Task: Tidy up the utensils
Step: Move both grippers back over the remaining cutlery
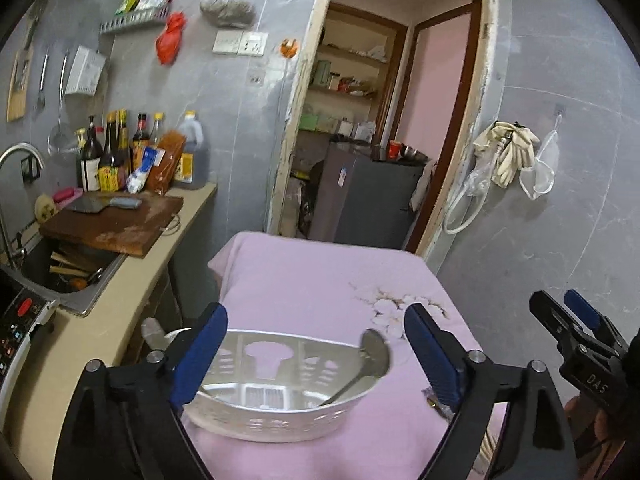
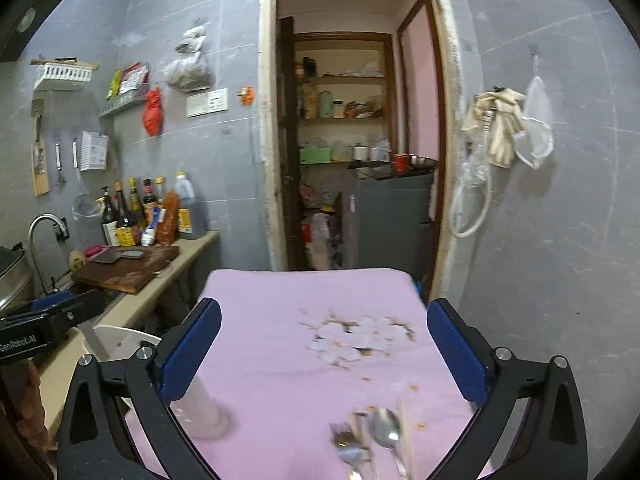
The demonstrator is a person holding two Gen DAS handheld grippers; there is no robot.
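1. We see both grippers spread wide, nothing between the pads. No earlier shot to compare against.
2. Left gripper point(image 1: 316, 350) hangs over the white slotted basket point(image 1: 280, 424) on the pink floral tablecloth point(image 1: 320, 280). 1 metal spoon point(image 1: 370, 360) leans inside it, bowl up against the right rim. Basket's near wall is partly hidden by the left finger.
3. Right gripper point(image 2: 324, 348) sits over bare cloth. Loose utensils lie near the bottom edge of its view: a spoon point(image 2: 387, 432), a fork point(image 2: 347, 446) and what look like chopsticks point(image 2: 406, 432). All blurred, handles cut off by the frame; we can't count the sticks.
4. In the right view the basket shows only as a white rim point(image 2: 120, 340) behind the left finger; the rest is hidden.
5. A small object point(image 1: 434, 398) pokes out behind the left gripper's right finger; we can't tell what it is.
6. Readable text: "DAS" on the right gripper's body point(image 1: 596, 380) in the left view; "GenRobot.AI" on the left gripper's body point(image 2: 18, 346) in the right view.
7. Bottle labels point(image 1: 108, 172) on the counter point(image 1: 120, 280) are too small to read. Cooker panel point(image 1: 20, 320) at the left edge is cut off, its markings illegible.
8. Cleaver point(image 1: 100, 204) lies on the wooden board point(image 1: 116, 228) over the sink point(image 1: 72, 268); the sink contents are dark, mostly hidden.
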